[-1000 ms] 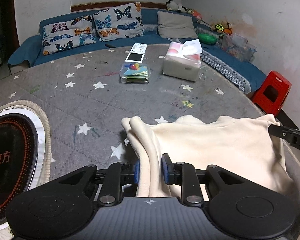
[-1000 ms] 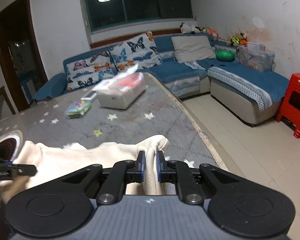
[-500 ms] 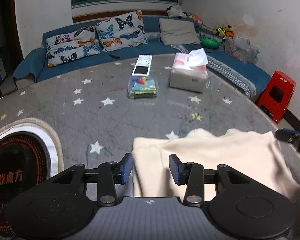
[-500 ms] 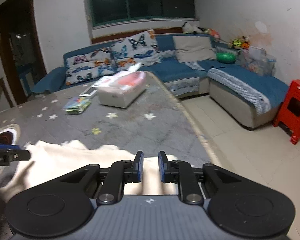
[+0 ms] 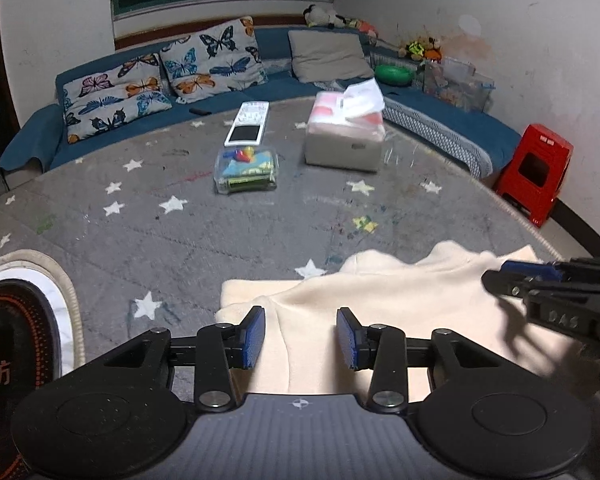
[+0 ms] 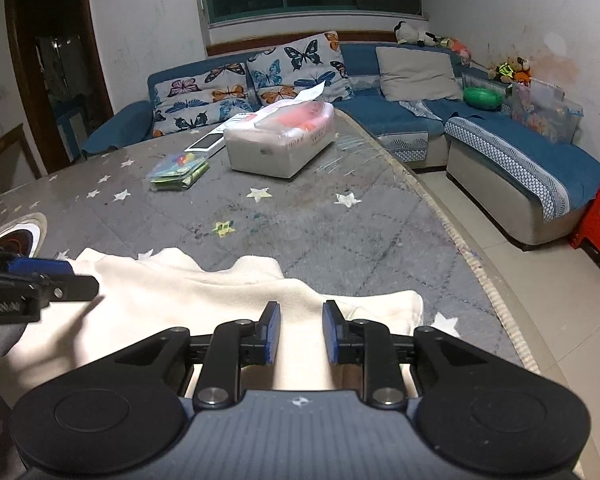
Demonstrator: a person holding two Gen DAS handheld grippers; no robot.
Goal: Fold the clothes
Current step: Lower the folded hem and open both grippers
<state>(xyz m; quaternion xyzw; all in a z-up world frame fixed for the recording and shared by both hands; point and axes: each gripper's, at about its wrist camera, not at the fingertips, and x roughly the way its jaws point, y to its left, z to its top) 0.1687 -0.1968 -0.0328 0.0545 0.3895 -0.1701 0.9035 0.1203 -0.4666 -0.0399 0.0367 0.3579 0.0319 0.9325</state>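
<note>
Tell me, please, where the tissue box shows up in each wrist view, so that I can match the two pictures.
Left wrist view: the tissue box stands upper centre-right, on the far side of the grey star table cover, right of the clear plastic case.
Right wrist view: the tissue box sits upper centre, again right of that case.
Shared landmark: the butterfly cushions on the blue sofa behind it.

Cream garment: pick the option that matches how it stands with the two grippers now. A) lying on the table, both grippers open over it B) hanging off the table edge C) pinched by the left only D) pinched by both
A: the cream garment lies flat on the star-patterned table, and neither the left gripper nor the right gripper presses its pads on the cloth.
</note>
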